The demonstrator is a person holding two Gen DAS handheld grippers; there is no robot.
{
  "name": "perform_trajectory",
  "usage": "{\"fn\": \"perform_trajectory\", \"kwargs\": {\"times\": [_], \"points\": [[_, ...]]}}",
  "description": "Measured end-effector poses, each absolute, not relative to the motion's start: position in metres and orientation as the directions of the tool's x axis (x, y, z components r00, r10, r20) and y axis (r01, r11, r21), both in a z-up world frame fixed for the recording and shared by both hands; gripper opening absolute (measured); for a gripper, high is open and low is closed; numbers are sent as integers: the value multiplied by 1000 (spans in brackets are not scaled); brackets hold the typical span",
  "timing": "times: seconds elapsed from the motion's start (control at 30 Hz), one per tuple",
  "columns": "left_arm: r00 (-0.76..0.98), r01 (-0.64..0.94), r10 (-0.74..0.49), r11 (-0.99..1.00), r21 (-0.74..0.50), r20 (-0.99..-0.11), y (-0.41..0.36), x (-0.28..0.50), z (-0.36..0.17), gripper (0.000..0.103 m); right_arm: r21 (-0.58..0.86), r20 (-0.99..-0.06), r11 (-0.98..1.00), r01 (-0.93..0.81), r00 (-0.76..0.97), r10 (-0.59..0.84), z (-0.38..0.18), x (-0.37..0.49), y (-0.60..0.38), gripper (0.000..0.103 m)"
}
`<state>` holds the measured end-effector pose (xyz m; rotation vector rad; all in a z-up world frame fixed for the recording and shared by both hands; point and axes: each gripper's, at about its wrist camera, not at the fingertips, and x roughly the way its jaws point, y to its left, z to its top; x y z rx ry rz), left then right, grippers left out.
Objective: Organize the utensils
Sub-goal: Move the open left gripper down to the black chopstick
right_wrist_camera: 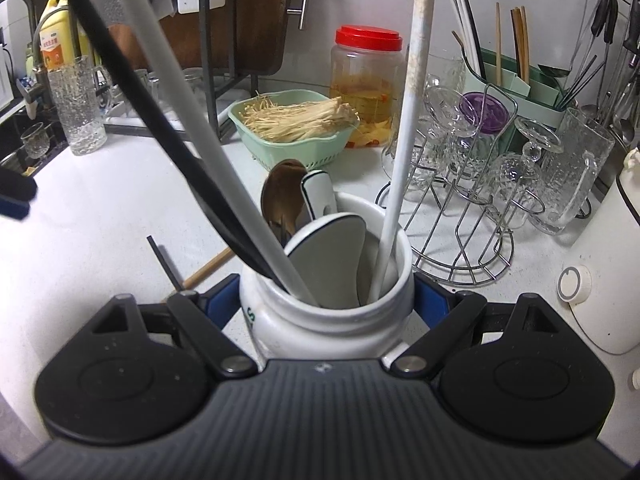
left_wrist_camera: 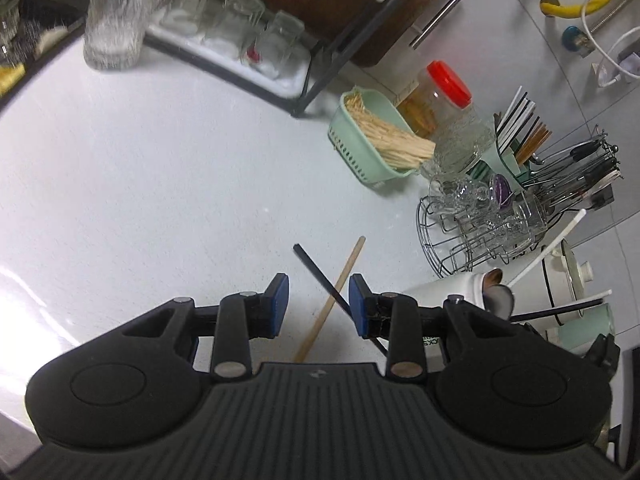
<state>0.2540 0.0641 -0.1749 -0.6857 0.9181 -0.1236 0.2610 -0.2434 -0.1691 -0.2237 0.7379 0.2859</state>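
Note:
A wooden chopstick (left_wrist_camera: 334, 298) and a black chopstick (left_wrist_camera: 320, 276) lie crossed on the white counter. My left gripper (left_wrist_camera: 318, 306) is open just above them, with a blue pad on each side of the crossing. My right gripper (right_wrist_camera: 326, 300) is shut on a white ceramic jar (right_wrist_camera: 320, 320), which also shows in the left wrist view (left_wrist_camera: 452, 292). The jar holds white and black chopsticks (right_wrist_camera: 400, 160), a wooden spoon (right_wrist_camera: 280, 196) and white spoons (right_wrist_camera: 332, 256). The two loose chopsticks show left of the jar in the right wrist view (right_wrist_camera: 208, 266).
A green basket of enoki mushrooms (left_wrist_camera: 372, 140), a red-lidded jar (left_wrist_camera: 444, 100), a wire rack of glasses (left_wrist_camera: 480, 224) and a green utensil caddy (right_wrist_camera: 516, 84) stand along the back right. A dish rack with glasses (left_wrist_camera: 240, 40) is at the back. A white appliance (right_wrist_camera: 600, 280) stands right.

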Motion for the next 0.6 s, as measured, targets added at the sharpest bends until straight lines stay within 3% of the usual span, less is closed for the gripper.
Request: {"fn": "perform_trajectory", "kwargs": {"times": [0.33,0.6], "points": [[582,-248,-441,704,-665,-683,47,296,-231,38,-101,-663,937,-335,725,188,-171,257,-245,91],[542,-299,-326,787,-540,-775,27,327,-233,38,-97,-649,936,-339,734,199,-172,255,-245,91]]}}
